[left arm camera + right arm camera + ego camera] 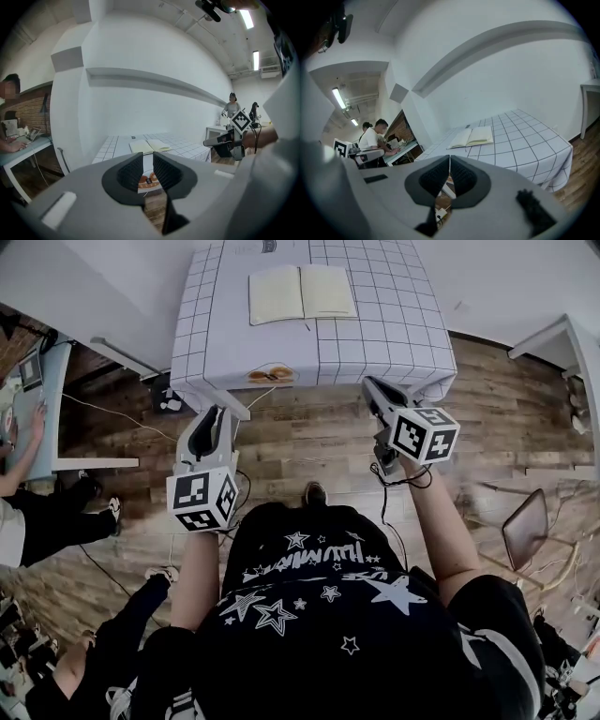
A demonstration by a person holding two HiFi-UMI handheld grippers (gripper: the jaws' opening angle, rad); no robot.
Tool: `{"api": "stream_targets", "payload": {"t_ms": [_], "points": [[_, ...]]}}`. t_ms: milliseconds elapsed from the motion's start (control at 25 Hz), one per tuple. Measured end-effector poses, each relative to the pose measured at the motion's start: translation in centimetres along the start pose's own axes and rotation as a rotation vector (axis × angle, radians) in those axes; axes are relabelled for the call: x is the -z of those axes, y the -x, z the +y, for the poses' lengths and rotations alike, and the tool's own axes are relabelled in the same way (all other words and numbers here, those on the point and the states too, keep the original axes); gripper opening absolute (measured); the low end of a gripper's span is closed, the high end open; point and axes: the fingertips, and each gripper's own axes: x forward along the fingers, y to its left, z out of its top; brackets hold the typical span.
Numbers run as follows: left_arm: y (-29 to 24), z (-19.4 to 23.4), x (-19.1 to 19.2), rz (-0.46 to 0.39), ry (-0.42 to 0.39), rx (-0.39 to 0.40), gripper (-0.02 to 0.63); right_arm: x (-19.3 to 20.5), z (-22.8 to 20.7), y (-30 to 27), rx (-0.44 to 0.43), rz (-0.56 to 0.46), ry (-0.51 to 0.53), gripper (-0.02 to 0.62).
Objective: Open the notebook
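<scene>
A shared office or lab workroom: seated people (375, 135) are working at a long pale desk (401, 150) beside a red brick wall (27, 108), white strip lights (247, 18) are glowing overhead, and thin cables (105, 412) are trailing across the brown wood-plank floor (309, 442).

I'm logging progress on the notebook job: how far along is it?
Done: the notebook lies open, pages up, on the checked table. In hand: nothing; the left gripper, jaws slightly apart, and the right gripper, jaws together, hang short of the table, both empty. Left to do: nothing visible.
</scene>
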Motion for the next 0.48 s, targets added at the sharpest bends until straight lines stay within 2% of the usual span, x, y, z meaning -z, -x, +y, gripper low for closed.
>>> {"api": "stream_targets", "payload": {"t_ms": [240,480], "points": [[1.5,2.4,-0.8,-0.044,0.033,-0.022,0.064,-1.6,3.0,-1.4,-0.025,-0.020,0.063,0.015],[5.0,5.5,0.7,-0.050,0.053,0.033,0.037,-1.9,8.4,-1.9,0.009,-0.070,0.074,0.015]]}}
